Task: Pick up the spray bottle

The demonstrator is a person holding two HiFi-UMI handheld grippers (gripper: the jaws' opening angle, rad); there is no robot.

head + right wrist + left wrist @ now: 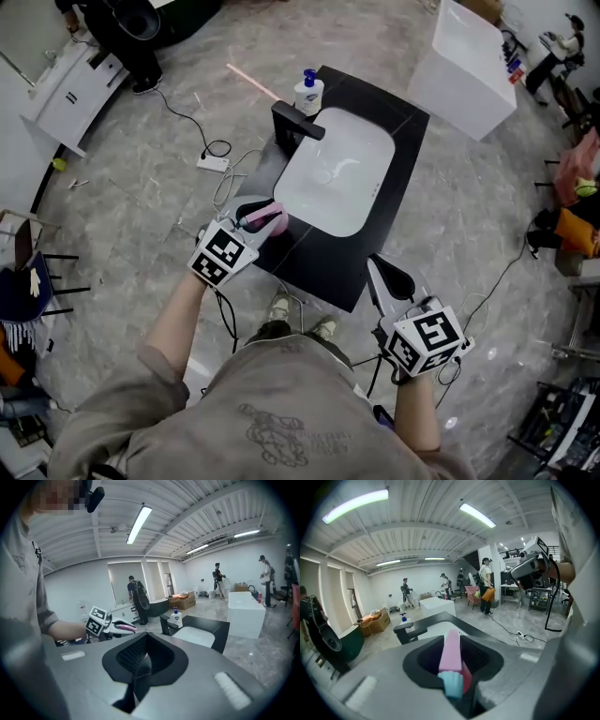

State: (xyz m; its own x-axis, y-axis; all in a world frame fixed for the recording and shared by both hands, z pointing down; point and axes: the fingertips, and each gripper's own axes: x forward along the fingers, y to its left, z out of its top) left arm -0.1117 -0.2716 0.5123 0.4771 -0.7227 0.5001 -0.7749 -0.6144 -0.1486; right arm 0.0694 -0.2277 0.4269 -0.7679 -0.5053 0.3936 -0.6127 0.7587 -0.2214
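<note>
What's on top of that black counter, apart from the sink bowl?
A black tap and a blue-topped white bottle, at its far end. The left gripper, holding a pink stick, covers the near left corner, hiding that spot.

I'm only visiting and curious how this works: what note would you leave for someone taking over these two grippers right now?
Left gripper: shut on a pink stick-like item with a light blue end, over the near-left corner of the black sink counter.
Right gripper: shut, empty, held low by the counter's near edge.
Spray bottle: upright at the counter's far end, beside the black faucet, with neither gripper near it.
Done: nothing yet.
Left: probably open the right gripper, reach across the basin, then grasp and lift the bottle.
</note>
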